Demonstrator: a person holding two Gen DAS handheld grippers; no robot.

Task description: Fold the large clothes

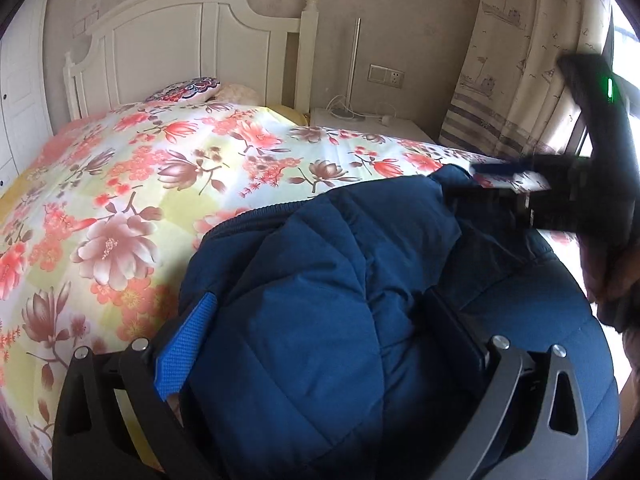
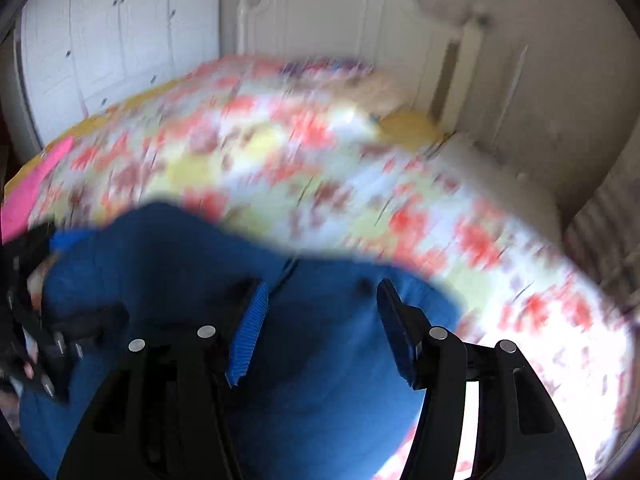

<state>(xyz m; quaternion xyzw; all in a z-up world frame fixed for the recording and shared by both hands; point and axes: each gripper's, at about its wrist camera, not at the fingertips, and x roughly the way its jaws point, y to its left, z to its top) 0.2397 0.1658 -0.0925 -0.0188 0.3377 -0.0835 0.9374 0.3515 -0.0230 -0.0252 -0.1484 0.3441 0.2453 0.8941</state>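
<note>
Navy quilted jacket (image 1: 340, 280) lies bunched on the floral bedspread (image 1: 132, 184), filling the space between the left gripper (image 1: 320, 356) jaws. Blue left pad (image 1: 186, 348) presses a thick fold against the opposite finger, so this gripper pinches the jacket. Right gripper (image 2: 324, 328) hangs over the same jacket (image 2: 328, 380); its jaws stand partly spread, blue pads (image 2: 248, 332) apart with only fabric seen below the gap, nothing clamped. Right-wrist view is smeared with blur. From the left wrist, the right gripper (image 1: 504, 184) shows beyond the jaws, upper right, above the jacket's far edge. White headboard (image 1: 192, 48) stands far ahead.
</note>
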